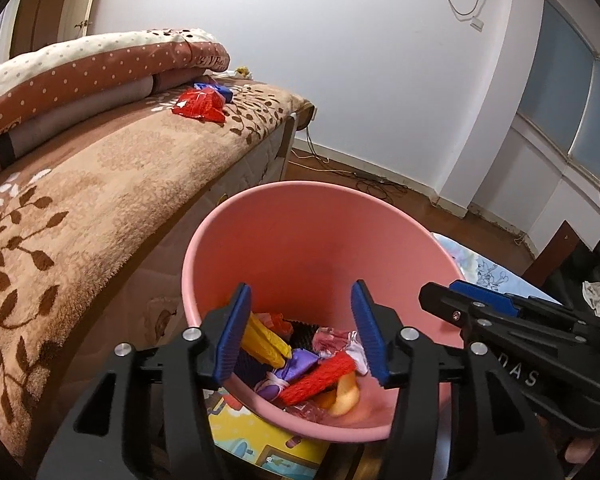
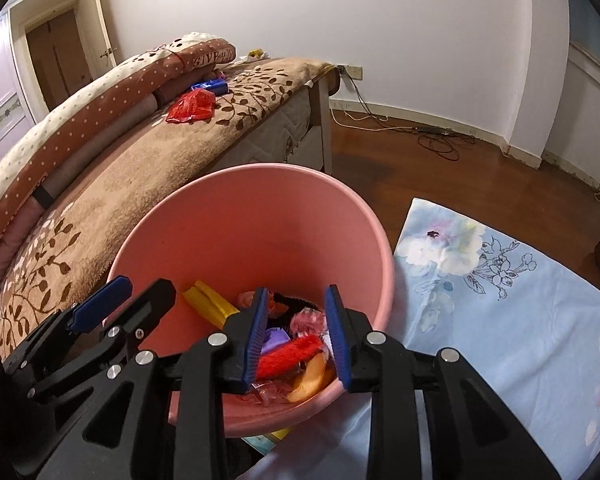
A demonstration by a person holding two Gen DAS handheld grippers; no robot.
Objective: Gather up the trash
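A pink bin [image 1: 300, 236] [image 2: 236, 216] stands beside the bed and holds several wrappers in yellow, red and purple [image 1: 300, 364] [image 2: 292, 344]. My left gripper [image 1: 302, 334] is open and empty, hovering over the bin's mouth. My right gripper [image 2: 296, 336] is open and empty, also over the bin. Each gripper shows at the edge of the other's view. A red wrapper [image 1: 200, 105] [image 2: 192, 107] and a blue wrapper [image 1: 216, 89] [image 2: 211, 86] lie on the bed's brown leaf-patterned blanket [image 1: 100, 184] [image 2: 140, 168].
A folded polka-dot quilt [image 1: 80, 76] [image 2: 100, 92] lies on the bed's far side. A light blue floral cloth [image 2: 500, 280] lies on the wooden floor right of the bin. Cables [image 2: 440, 140] run along the wall. A door [image 2: 56, 52] is at the back left.
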